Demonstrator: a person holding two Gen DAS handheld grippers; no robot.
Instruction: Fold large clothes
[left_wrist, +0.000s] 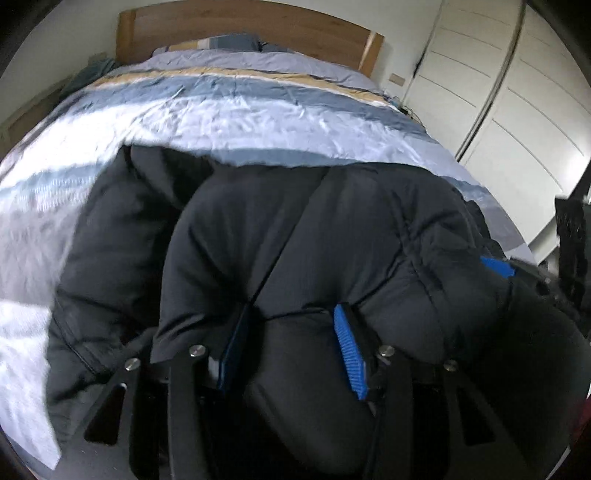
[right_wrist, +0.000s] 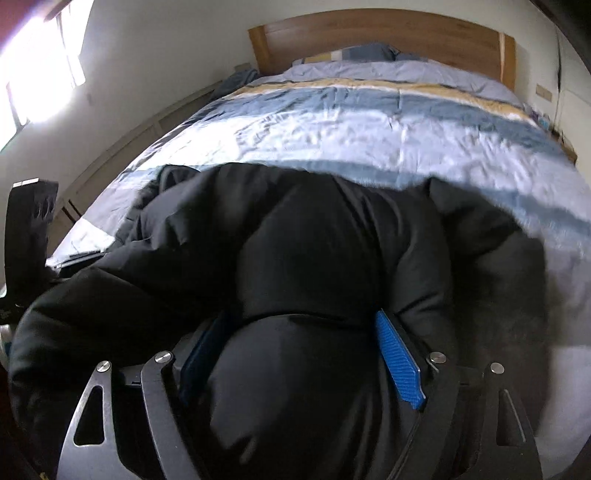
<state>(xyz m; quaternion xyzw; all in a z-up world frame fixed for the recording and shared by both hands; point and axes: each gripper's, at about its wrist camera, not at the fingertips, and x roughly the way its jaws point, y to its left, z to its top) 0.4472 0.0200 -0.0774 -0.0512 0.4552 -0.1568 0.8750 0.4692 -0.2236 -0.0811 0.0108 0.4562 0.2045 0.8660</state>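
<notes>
Jacket: a black padded jacket (left_wrist: 303, 229) lies bunched at the near end of the bed (left_wrist: 258, 110), its bulk spread over the striped blue, white and tan duvet (right_wrist: 369, 122).
Left gripper: the left gripper (left_wrist: 291, 332) has a thick fold of the jacket clamped between its blue pads (left_wrist: 349, 350); the jaws stand fairly wide apart, filled with fabric.
Right gripper: the right gripper (right_wrist: 301, 354) likewise grasps a puffed fold of the jacket between its blue pads (right_wrist: 399, 365).
Far end of the bed: a wooden headboard (left_wrist: 240, 26) with pillows (right_wrist: 362, 51) against it.
Right side of the bed: white wardrobe doors (left_wrist: 498, 103).
Left side: a bright window (right_wrist: 40, 74).
</notes>
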